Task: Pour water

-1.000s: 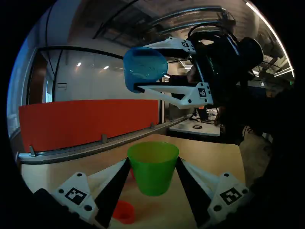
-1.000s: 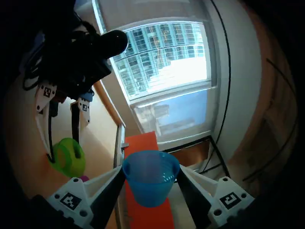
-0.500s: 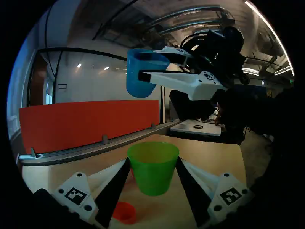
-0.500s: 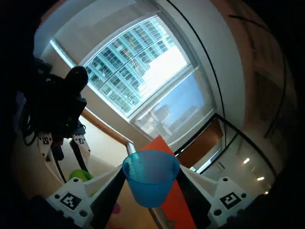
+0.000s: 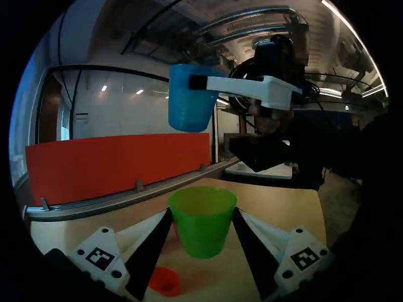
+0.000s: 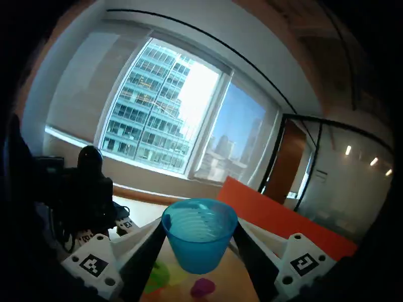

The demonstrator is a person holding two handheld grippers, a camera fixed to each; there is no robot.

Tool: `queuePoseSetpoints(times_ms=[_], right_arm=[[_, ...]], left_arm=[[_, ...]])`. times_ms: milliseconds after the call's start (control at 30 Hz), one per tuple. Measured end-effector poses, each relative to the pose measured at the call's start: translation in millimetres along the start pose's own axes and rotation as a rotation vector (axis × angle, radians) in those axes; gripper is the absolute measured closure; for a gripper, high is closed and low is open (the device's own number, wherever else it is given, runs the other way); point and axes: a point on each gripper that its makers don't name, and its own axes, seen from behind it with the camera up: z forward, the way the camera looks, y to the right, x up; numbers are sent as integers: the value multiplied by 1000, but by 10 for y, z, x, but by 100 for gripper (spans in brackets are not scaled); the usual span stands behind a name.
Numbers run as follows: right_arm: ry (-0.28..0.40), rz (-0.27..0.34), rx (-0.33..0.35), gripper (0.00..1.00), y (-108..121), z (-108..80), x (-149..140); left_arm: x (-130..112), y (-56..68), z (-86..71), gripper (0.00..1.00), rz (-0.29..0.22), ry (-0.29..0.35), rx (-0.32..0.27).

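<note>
While clamped, blue cup hangs above green cup.

Left tongs sit low, clamped on the green cup; right tongs hang higher, level, gripping the blue cup.

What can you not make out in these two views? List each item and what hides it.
Left gripper view: water inside the green cup or blue cup; their walls hide it.
Left gripper view: red cup, partly behind a finger of the left tongs.
Right gripper view: purple item, too blurred to name.
</note>
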Motion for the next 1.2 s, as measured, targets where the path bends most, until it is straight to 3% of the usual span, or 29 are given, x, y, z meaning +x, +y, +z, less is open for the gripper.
queuePoseSetpoints(times_ms=[467, 867, 1200], right_arm=[[13, 239, 17, 10, -7, -32, 64], [-8, 245, -2, 10, 52, -61, -21], [-46, 239, -35, 10, 100, -253, -260]], left_arm=[[47, 42, 6, 15, 13, 4, 3], [29, 32, 13, 15, 12, 0, 2], [-45, -26, -55, 15, 14, -20, 9]])
